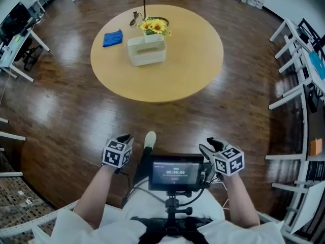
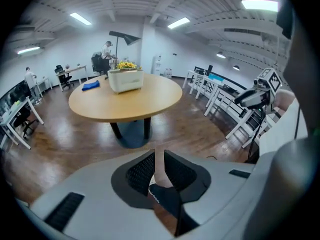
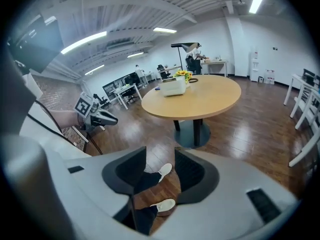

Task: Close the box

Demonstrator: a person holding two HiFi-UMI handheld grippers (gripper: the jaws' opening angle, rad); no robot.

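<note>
A cream box [image 1: 146,50] stands on the round wooden table [image 1: 193,60], far ahead of both grippers; whether its top is shut is too small to tell. It also shows in the left gripper view as the cream box [image 2: 125,80] and in the right gripper view as the cream box [image 3: 173,86]. My left gripper [image 1: 125,138] is held low near my body, its jaws nearly together with nothing between them [image 2: 159,156]. On the other side, my right gripper [image 1: 209,145] stands with its jaws apart and empty [image 3: 160,156]. Only the floor and my shoes show between the jaws.
Yellow flowers [image 1: 154,26] and a lamp pole [image 1: 144,1] stand behind the box, and a blue cloth [image 1: 112,37] lies to its left. A screen [image 1: 175,173] sits at my chest. White desks [image 1: 299,60] line the right; dark wood floor lies between me and the table.
</note>
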